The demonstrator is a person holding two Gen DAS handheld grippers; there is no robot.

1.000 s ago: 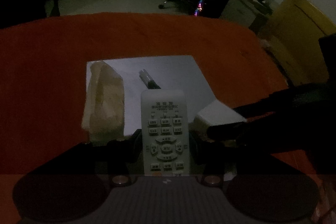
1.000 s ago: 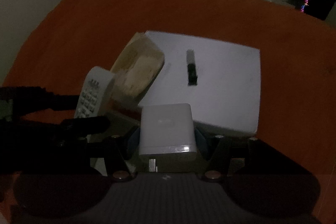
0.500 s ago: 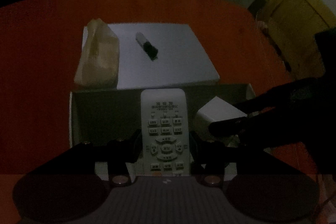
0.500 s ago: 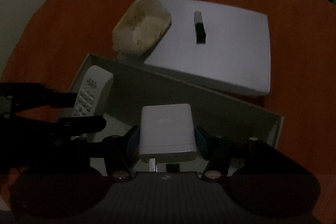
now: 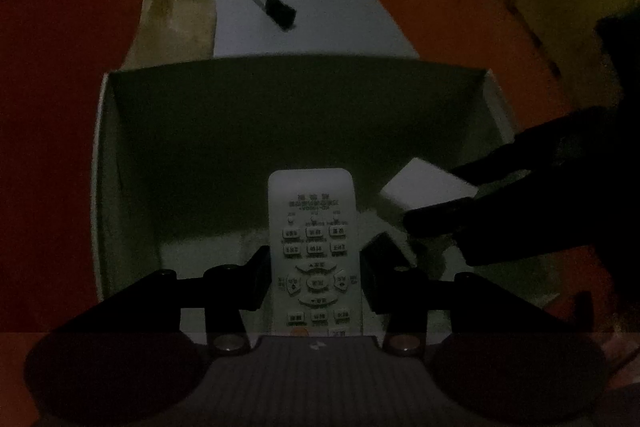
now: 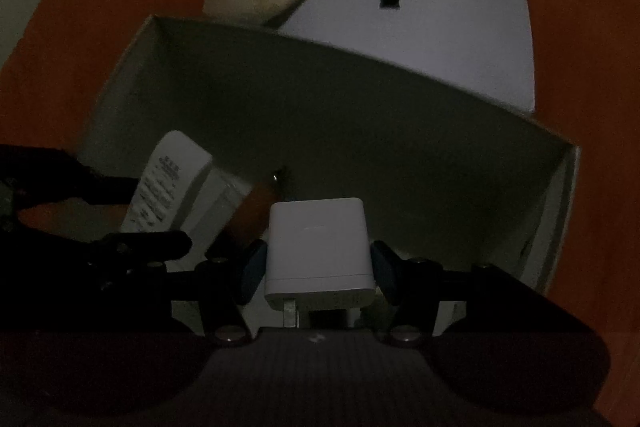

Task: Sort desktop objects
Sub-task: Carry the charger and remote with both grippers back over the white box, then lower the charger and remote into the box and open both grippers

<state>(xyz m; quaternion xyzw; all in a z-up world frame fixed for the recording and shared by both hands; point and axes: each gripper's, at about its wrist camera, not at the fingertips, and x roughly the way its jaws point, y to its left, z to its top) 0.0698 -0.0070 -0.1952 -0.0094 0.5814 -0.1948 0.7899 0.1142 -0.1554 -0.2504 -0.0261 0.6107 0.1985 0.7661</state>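
Hand-held gripper (image 5: 314,281) — remote (image 5: 314,247) inside box walls (image 5: 105,163)

I could read no text: the white remote (image 5: 314,251) carried a printed heading and small labels on its buttons, apparently Chinese characters, all too dim and blurred to make out.

We have brought both grippers down over the open box (image 5: 105,163), which now fills both views; a second ago only the white lid (image 6: 460,27) lay ahead. The remote (image 5: 314,247) and the white charger (image 6: 318,247) now hang inside the box walls.
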